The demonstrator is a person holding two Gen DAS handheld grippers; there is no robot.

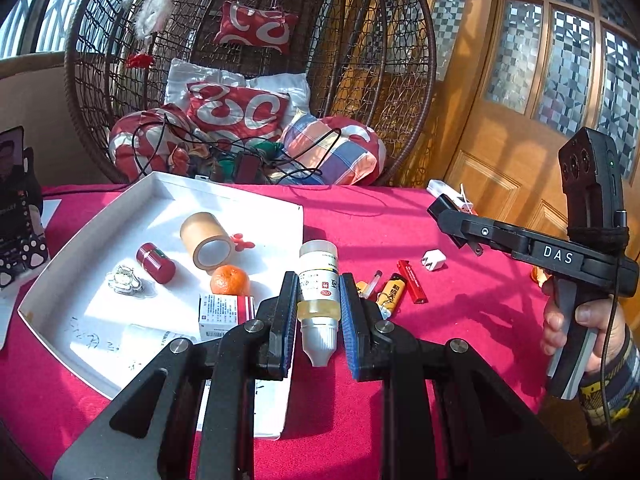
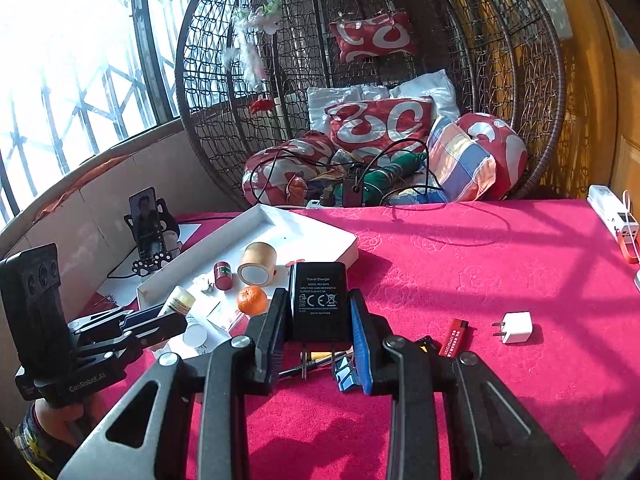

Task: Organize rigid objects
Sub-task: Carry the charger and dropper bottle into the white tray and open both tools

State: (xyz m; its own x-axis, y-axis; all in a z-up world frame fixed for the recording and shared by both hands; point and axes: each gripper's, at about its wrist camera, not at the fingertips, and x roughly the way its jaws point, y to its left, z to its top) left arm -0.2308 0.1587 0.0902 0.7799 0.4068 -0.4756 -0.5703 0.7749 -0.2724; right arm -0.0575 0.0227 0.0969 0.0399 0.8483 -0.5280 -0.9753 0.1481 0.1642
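Observation:
My left gripper is shut on a small bottle of yellowish liquid, with its white cap pointing back toward the camera, just above the red cloth by the white tray's right edge. My right gripper is shut on a black travel charger, label facing up and prongs toward me. In the left wrist view the right gripper hangs over the table's right side, held by a hand. The tray holds a tape roll, a red can, a mandarin and a medicine box.
On the red tablecloth lie a red lighter, a yellow lighter and a white plug. A power strip sits at the far right edge. A phone on a stand is left of the tray. A wicker chair with cushions stands behind the table.

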